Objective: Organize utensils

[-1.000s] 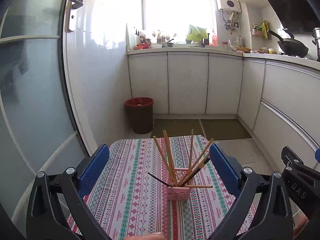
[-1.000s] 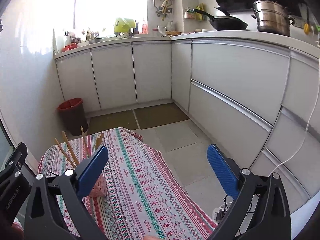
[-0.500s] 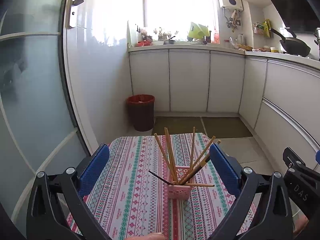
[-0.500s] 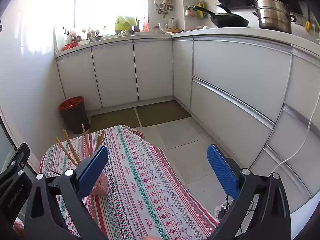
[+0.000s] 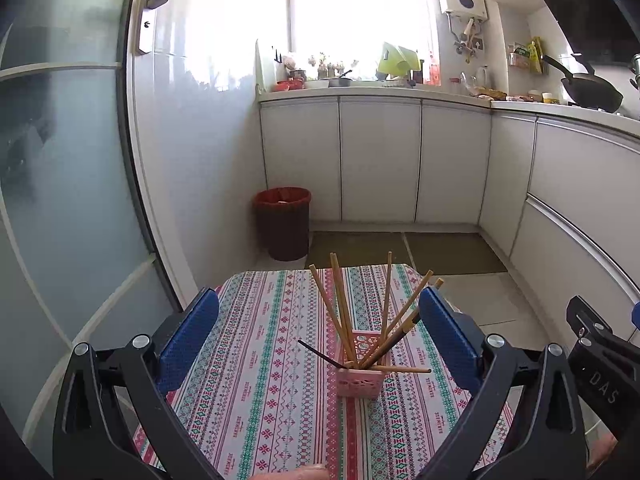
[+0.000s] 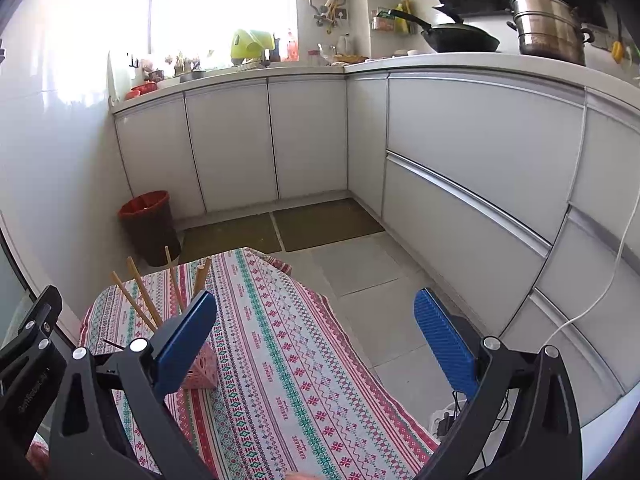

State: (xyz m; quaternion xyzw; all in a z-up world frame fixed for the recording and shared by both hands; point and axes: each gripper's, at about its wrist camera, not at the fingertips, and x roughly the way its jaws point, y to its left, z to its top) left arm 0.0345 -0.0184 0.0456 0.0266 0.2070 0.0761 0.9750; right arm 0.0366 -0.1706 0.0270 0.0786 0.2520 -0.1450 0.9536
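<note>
The pink holder (image 5: 359, 374) of chopsticks (image 5: 343, 312) stands on the desk (image 5: 256, 360) dead ahead at twelve o'clock of my left hand-held gripper (image 5: 319, 334), spread wide and empty. My right hand-held gripper (image 6: 316, 332), equally wide and empty, has it off at nine o'clock, so the left looks nearer; the sticks fan mostly upright, one lying across the rim toward three o'clock.

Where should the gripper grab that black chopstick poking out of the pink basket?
Probably the free dark end of the black chopstick, coming from the left side with the left gripper, whose jaws are open. It leans low and left out of the pink holder, apart from the bunched wooden chopsticks, so that end has room around it.
</note>
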